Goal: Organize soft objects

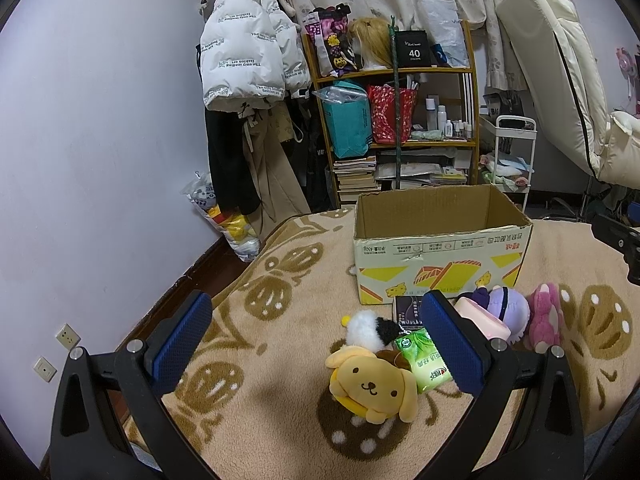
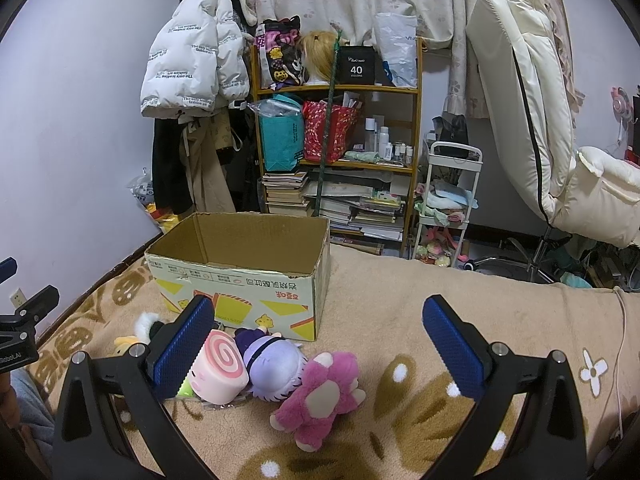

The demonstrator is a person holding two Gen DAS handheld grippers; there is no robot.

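An open cardboard box (image 1: 442,256) stands empty on the beige blanket; it also shows in the right wrist view (image 2: 240,284). In front of it lie soft toys: a yellow dog plush (image 1: 374,384), a black-and-white pompom (image 1: 370,330), a green tissue pack (image 1: 424,360), a pink swirl-roll plush (image 2: 218,368), a purple plush (image 2: 274,366) and a pink bear (image 2: 320,394). My left gripper (image 1: 316,344) is open above the blanket, the yellow dog between its fingers. My right gripper (image 2: 318,346) is open, with the pink bear and the purple plush between its fingers.
A dark flat packet (image 1: 408,312) lies by the box. Behind the bed stand a cluttered wooden shelf (image 1: 394,120), hanging coats (image 1: 248,52), a white trolley (image 2: 446,200) and a cream chair (image 2: 560,140). The blanket's left edge (image 1: 240,276) drops to the floor by the wall.
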